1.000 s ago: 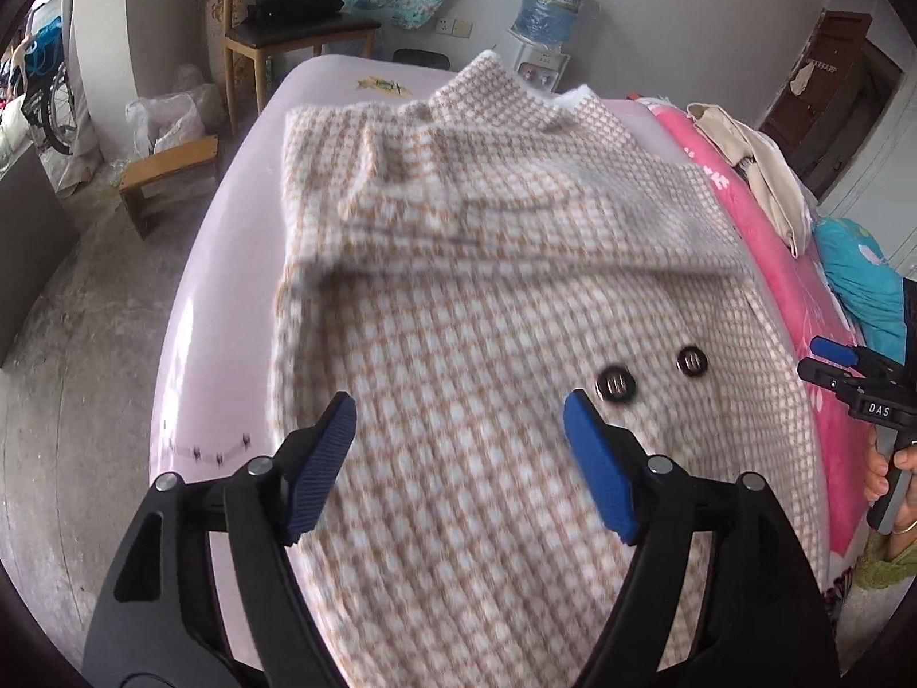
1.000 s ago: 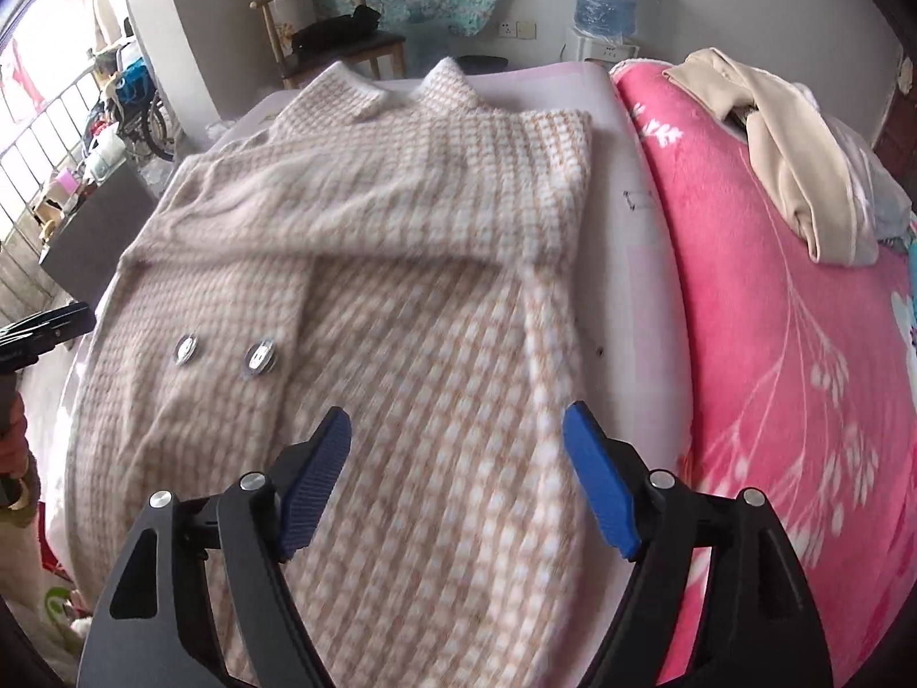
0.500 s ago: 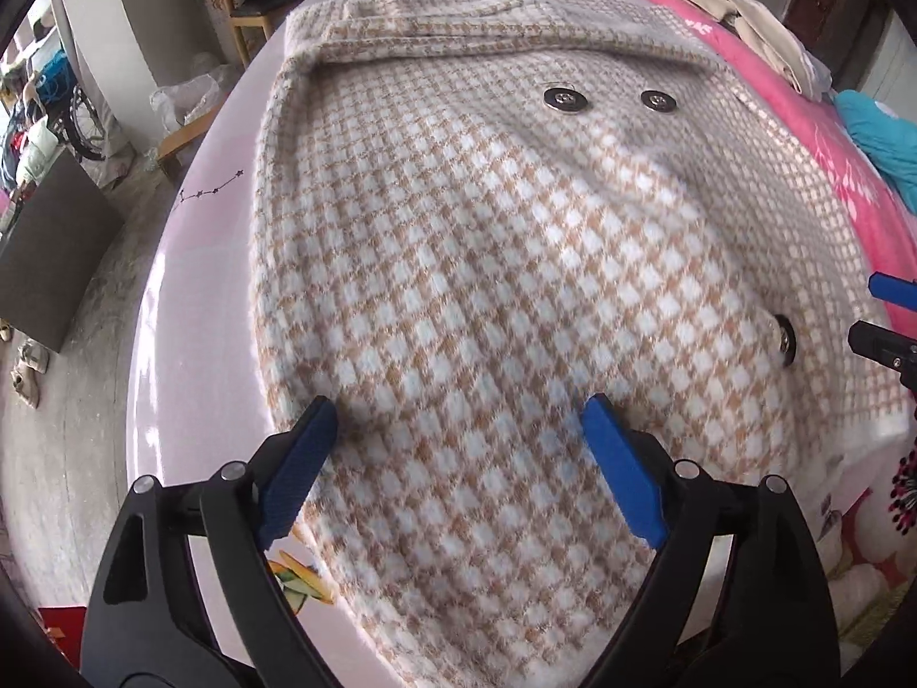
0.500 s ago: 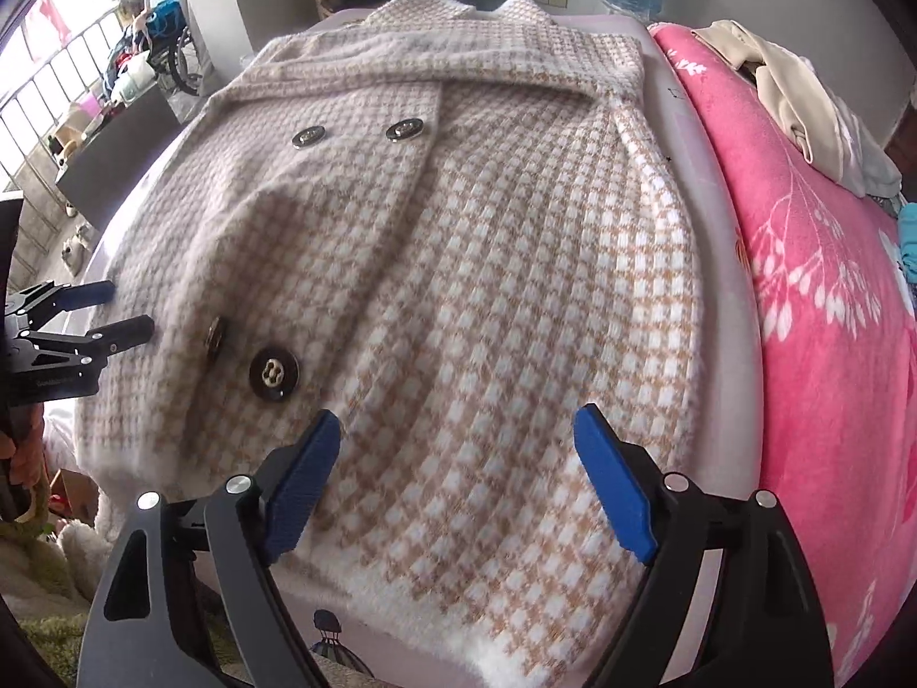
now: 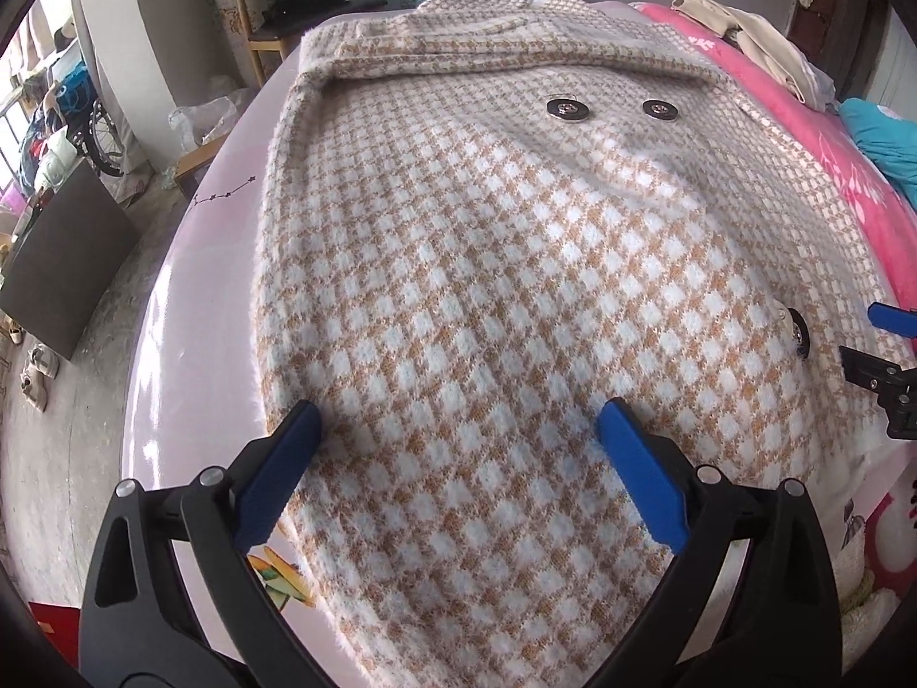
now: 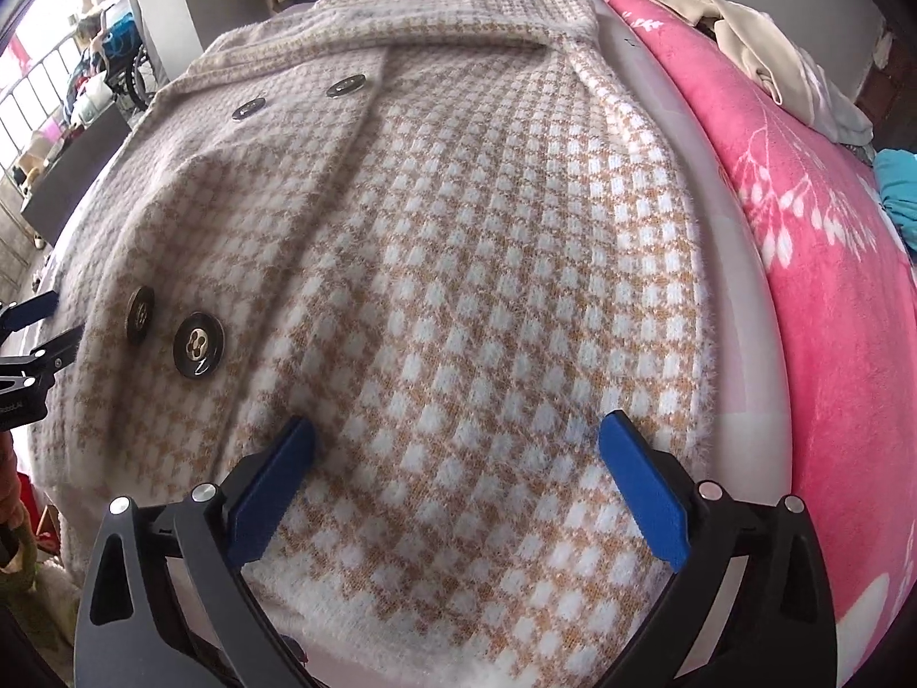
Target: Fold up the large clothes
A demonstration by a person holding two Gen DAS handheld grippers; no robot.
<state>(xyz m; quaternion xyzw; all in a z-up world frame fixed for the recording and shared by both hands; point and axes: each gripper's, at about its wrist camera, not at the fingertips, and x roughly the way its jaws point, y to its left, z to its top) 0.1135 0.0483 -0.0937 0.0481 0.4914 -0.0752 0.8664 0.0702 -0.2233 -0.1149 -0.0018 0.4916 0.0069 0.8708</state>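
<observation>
Item: houndstooth coat (image 5: 487, 286), spread flat on the pale pink surface (image 5: 189, 298), sleeves folded in. We hold left gripper (image 5: 458, 458) and right gripper (image 6: 458, 458) with fingers apart above its hem. Step: hem grasp pending. Next, we judge: pinch both corners, fold toward collar.

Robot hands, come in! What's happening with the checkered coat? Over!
Left gripper open, right gripper open, both empty. Checkered coat flat, bottom hem unfolded. Nothing blocking.
</observation>
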